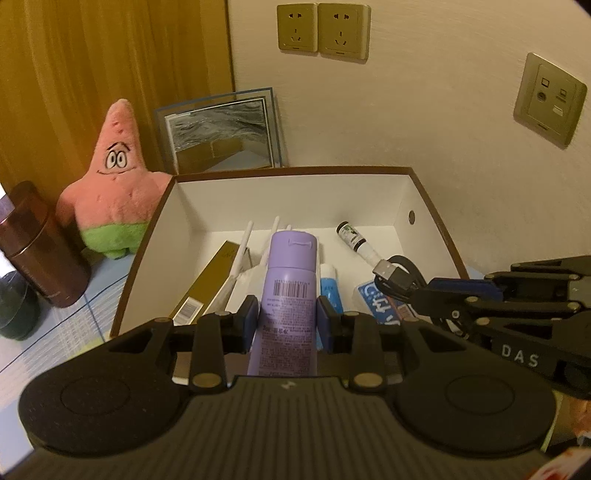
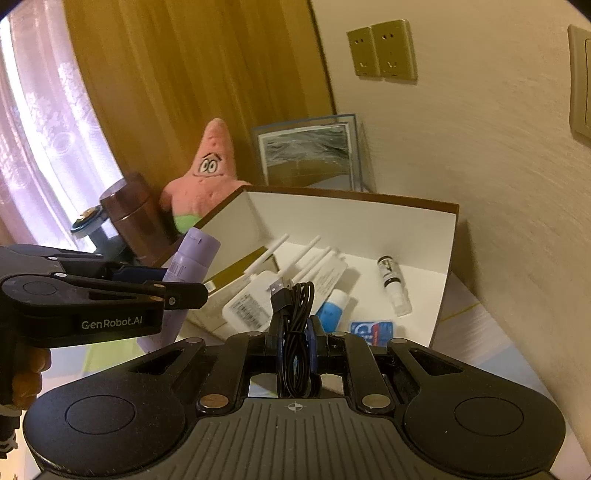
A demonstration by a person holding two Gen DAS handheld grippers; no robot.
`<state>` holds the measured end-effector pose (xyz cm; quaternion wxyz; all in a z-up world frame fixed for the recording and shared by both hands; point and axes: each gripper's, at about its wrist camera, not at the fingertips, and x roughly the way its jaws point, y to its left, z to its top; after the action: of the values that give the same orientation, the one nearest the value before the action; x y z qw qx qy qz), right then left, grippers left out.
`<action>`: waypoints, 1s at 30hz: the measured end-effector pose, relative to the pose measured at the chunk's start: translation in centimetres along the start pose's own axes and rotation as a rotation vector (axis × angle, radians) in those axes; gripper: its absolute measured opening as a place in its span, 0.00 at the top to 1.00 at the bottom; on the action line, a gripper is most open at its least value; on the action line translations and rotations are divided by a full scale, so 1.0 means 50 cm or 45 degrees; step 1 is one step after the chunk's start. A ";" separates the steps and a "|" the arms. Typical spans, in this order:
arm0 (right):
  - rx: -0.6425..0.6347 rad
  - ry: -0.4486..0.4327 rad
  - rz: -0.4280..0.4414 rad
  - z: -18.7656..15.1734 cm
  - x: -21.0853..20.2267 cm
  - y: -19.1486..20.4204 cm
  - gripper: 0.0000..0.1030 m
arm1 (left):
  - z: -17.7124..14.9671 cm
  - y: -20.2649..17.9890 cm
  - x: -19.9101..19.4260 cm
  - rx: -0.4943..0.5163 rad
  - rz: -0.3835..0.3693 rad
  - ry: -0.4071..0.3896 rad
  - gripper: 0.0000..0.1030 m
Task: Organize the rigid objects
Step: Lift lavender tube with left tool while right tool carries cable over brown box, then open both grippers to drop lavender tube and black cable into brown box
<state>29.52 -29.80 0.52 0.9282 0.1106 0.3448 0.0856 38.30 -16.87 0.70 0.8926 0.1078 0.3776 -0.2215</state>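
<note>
A cream wall [image 1: 424, 122] with brass sockets [image 1: 323, 31] and a wood panel [image 1: 92, 66] back a blue-lined tabletop [image 1: 74, 317]. On it stands an open white box [image 1: 295, 199] holding small toiletries. The left gripper [image 1: 287, 314] pinches a lilac bottle [image 1: 291, 284] with a barcode, held above the box's near edge. The right gripper [image 2: 295, 332] pinches a coiled black cable [image 2: 295, 314] beside it.

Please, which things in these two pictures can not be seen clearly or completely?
- Purple bottle: lower end hidden behind the left gripper, left wrist view.
- Black cable: lower coil hidden by the right gripper, right wrist view.
- Blue packet: print too small and partly covered, both views.
- Purple bottle's label text: too small.
</note>
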 end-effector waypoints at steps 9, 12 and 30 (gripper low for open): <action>0.039 -0.002 -0.036 0.031 0.045 -0.031 0.91 | 0.042 -0.006 0.060 -0.005 -0.022 0.022 0.72; 0.050 0.002 -0.048 0.039 0.060 -0.040 0.91 | 0.052 -0.006 0.077 -0.002 -0.024 0.031 0.72; 0.097 0.089 -0.130 0.044 0.152 -0.069 0.91 | 0.057 0.015 0.188 -0.033 -0.056 0.161 0.72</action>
<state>36.93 -31.64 -3.52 0.9138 0.1252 0.3853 0.0285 46.24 -20.20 -4.12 0.8632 0.1018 0.4384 -0.2288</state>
